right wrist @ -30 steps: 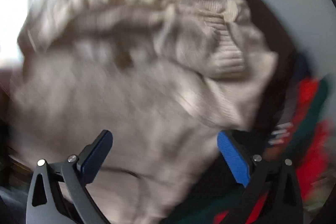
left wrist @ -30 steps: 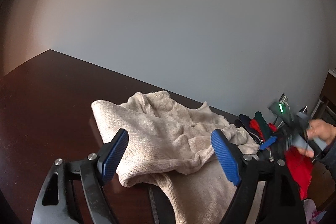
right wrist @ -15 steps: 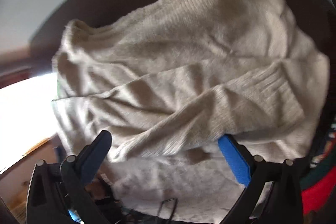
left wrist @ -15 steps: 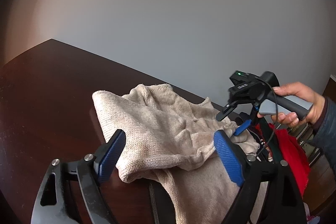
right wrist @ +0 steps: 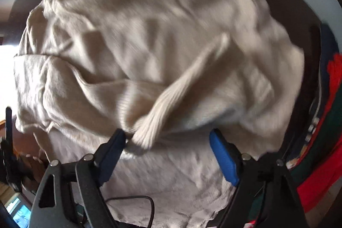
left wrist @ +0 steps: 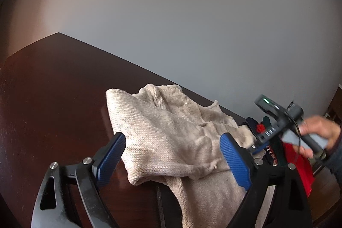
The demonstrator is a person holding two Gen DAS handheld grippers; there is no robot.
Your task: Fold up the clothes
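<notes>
While the dark wooden table [left wrist: 53, 99] is the stage, the beige knit sweater [left wrist: 166, 138] lies rumpled on it, part draping off the near edge, no tidy fold made yet, so most of the job looks ahead. Beside the sweater, on its far right, waits a pile of red and dark clothes [left wrist: 297, 155]. The left gripper [left wrist: 175, 159] hovers over the sweater's near fold, jaws wide, pinching nothing. The right gripper [right wrist: 168, 142] points down at the sweater, jaws just been closing, a ribbed cuff [right wrist: 149, 131] between them but not yet clamped.
</notes>
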